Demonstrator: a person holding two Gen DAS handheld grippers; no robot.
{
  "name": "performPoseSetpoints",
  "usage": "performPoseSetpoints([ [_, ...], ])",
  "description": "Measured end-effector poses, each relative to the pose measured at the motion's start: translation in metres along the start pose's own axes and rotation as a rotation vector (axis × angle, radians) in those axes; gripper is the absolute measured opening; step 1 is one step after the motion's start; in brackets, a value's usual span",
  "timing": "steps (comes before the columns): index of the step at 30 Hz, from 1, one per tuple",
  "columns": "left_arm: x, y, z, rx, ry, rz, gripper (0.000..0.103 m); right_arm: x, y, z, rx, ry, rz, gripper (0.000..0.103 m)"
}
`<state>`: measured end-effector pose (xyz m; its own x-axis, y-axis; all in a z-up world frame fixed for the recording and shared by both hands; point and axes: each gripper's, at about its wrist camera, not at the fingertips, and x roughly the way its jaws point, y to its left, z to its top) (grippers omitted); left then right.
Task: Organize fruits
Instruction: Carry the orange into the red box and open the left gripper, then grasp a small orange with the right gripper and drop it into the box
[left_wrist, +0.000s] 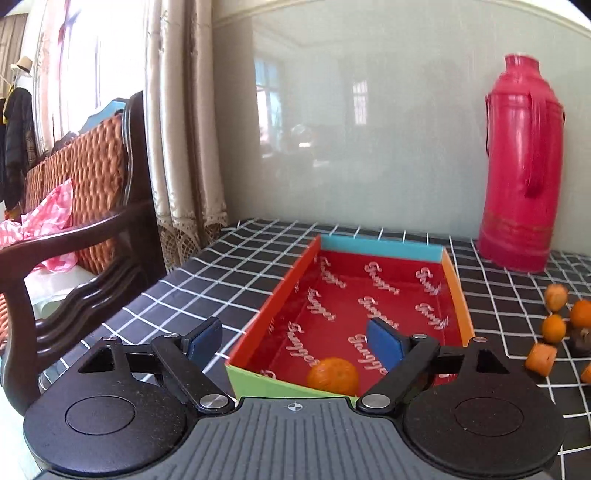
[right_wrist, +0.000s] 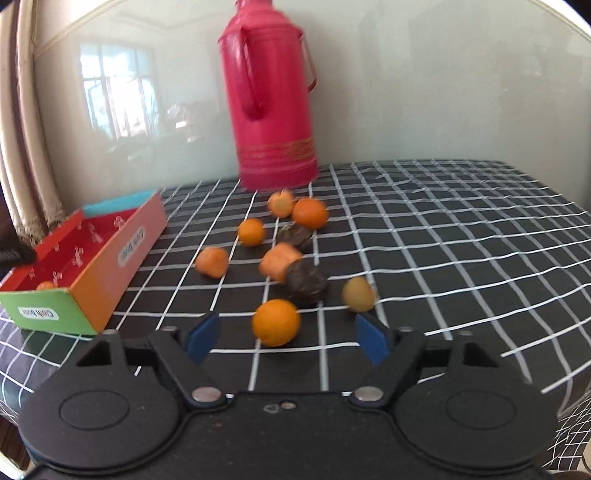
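Observation:
A colourful cardboard box (left_wrist: 384, 247) with a red inside sits on the checked tablecloth; it also shows at the left of the right wrist view (right_wrist: 122, 266). One orange (left_wrist: 333, 374) lies in its near corner. My left gripper (left_wrist: 295, 341) is open and empty above the box's near end. Several fruits lie loose on the cloth: an orange (right_wrist: 276, 322), a dark fruit (right_wrist: 306, 282), a yellowish fruit (right_wrist: 357, 294) and more orange ones (right_wrist: 310, 213). My right gripper (right_wrist: 286, 341) is open, the near orange just ahead of its fingertips.
A tall pink thermos (right_wrist: 271, 96) stands at the back by the glossy wall, behind the fruit pile. A dark wooden chair (left_wrist: 74, 236) with an orange cushion stands left of the table edge. Curtains (left_wrist: 181, 122) hang behind it.

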<state>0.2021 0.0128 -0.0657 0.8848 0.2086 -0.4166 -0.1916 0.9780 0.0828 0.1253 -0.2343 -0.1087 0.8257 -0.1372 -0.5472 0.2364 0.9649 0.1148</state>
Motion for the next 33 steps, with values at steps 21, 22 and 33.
performPoseSetpoints([
  [21,0.0,0.099,-0.019,-0.252,0.053,0.08,0.1,0.01,0.042,0.008,-0.085,-0.046,0.125,0.024],
  [22,0.001,0.101,-0.02,-0.259,0.059,0.085,0.1,0.009,0.051,0.012,-0.104,-0.062,0.159,0.024],
  [33,0.004,0.121,-0.027,-0.282,0.079,0.124,0.1,0.02,0.152,0.031,-0.266,-0.088,0.371,0.024],
])
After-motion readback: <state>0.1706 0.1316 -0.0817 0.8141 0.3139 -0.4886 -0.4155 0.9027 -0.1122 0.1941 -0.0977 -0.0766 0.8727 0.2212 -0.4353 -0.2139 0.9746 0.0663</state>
